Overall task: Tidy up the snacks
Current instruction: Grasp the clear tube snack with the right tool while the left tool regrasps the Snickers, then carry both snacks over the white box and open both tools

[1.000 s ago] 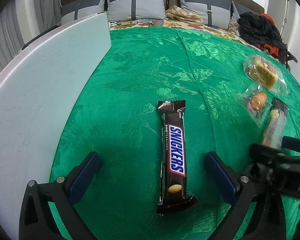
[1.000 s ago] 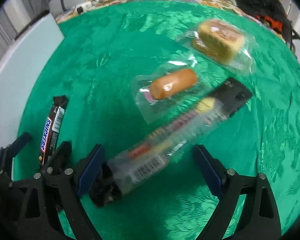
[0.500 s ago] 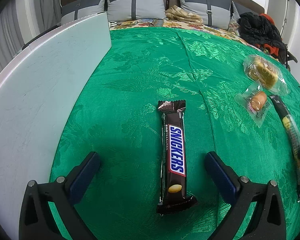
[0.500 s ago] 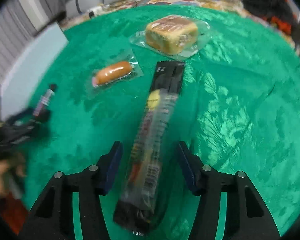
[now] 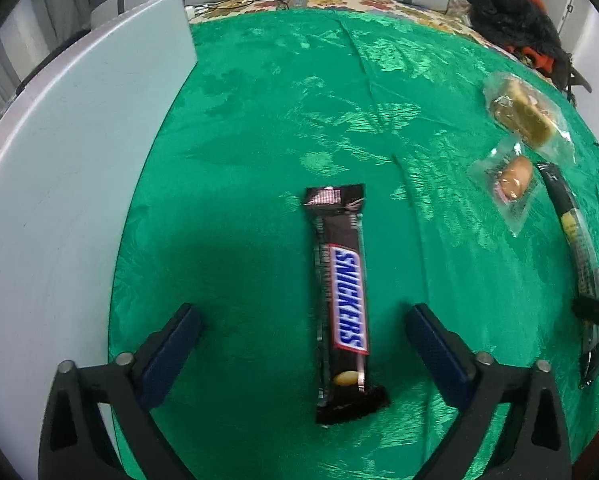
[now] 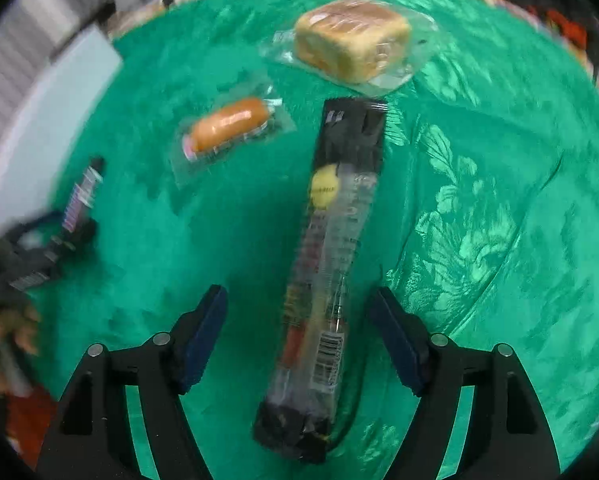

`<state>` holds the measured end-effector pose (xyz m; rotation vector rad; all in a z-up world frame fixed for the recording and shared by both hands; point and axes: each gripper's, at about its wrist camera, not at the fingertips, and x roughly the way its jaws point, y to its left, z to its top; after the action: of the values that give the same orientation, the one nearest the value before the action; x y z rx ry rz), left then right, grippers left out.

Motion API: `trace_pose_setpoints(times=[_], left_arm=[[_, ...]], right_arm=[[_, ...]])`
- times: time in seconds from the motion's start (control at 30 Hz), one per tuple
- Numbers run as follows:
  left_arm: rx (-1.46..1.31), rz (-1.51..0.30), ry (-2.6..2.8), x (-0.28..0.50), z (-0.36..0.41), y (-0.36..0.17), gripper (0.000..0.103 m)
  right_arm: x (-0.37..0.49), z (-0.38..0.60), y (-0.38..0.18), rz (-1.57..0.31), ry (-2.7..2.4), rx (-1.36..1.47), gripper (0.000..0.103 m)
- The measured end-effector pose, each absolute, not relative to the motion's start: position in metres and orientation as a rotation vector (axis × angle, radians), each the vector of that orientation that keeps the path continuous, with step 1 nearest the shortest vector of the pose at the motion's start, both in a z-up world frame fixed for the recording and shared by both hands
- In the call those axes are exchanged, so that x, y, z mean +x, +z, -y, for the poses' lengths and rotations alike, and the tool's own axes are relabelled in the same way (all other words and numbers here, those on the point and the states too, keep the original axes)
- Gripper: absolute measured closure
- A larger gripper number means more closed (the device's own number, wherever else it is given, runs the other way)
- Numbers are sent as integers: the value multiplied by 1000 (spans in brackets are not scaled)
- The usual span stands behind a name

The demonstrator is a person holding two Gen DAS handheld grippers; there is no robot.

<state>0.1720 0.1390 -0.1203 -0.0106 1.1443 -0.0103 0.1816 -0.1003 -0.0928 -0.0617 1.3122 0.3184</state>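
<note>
Since a second ago the long clear-and-black snack pack (image 6: 331, 264) has turned from a slant to lie lengthwise on the green cloth (image 6: 499, 208) between the fingers of the right gripper (image 6: 297, 338), whose jaws narrowed and have just been opening again; they now stand apart from the pack on both sides, gripping nothing; the left gripper (image 5: 301, 350) has hardly shifted, its jaws have just been closing a little, yet they remain wide either side of the Snickers bar (image 5: 341, 300), which lies flat on the cloth and untouched. Both look light; the Snickers bar should be fairly stiff with a slick wrapper, best pinched across its middle, clear of the crimped ends; the long pack looks floppier and glossy, likely to sag or slip if taken near one end, so a hold around mid-length seems wiser. Beyond it lie a wrapped sausage-shaped bun (image 6: 229, 124) and a wrapped square cake (image 6: 351, 40), both soft and easily crushed.
</note>
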Motion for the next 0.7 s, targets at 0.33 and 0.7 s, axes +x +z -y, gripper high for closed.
trace_pose_setpoints(times=[0.33, 0.7], left_arm=[[4, -1040, -189, 134, -107, -101, 87], [-392, -838, -273, 60, -164, -6, 87]], right_arm=[[168, 159, -82, -1295, 282, 194, 81], [144, 151, -5, -1181, 548, 485, 81]])
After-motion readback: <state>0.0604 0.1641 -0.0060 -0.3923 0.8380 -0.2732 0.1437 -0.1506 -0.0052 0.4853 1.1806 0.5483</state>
